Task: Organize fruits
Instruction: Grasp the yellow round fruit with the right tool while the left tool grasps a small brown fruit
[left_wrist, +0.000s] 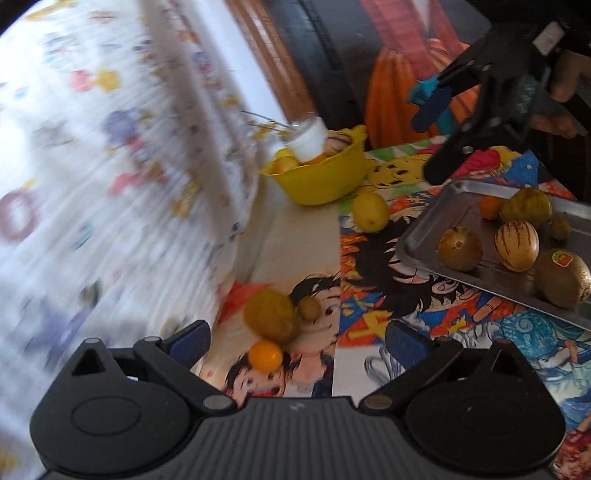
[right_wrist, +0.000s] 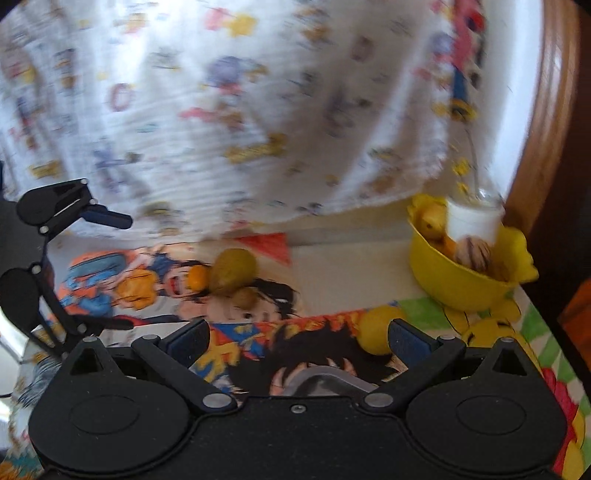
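Black left gripper (left_wrist: 297, 338) spread wide, empty, low over cartoon-print cloth (left_wrist: 373, 317). Just ahead: small orange fruit (left_wrist: 265, 355), touching a blurred yellow-green fruit (left_wrist: 271, 314), perhaps a passion fruit. Further right, metal tray (left_wrist: 421, 236) holding kiwi (left_wrist: 562, 277) and striped melon (left_wrist: 516, 245). Beyond, yellow bowl (left_wrist: 321, 177). Right gripper (right_wrist: 299, 339) open too, above lemon (right_wrist: 375, 328).

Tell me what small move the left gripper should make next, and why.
Probably ease the open, empty left gripper forward and down around the small orange fruit. That fruit lies loose on the printed mat, nearest the fingertips, beside a larger yellow-green fruit, while the metal tray already holds several.
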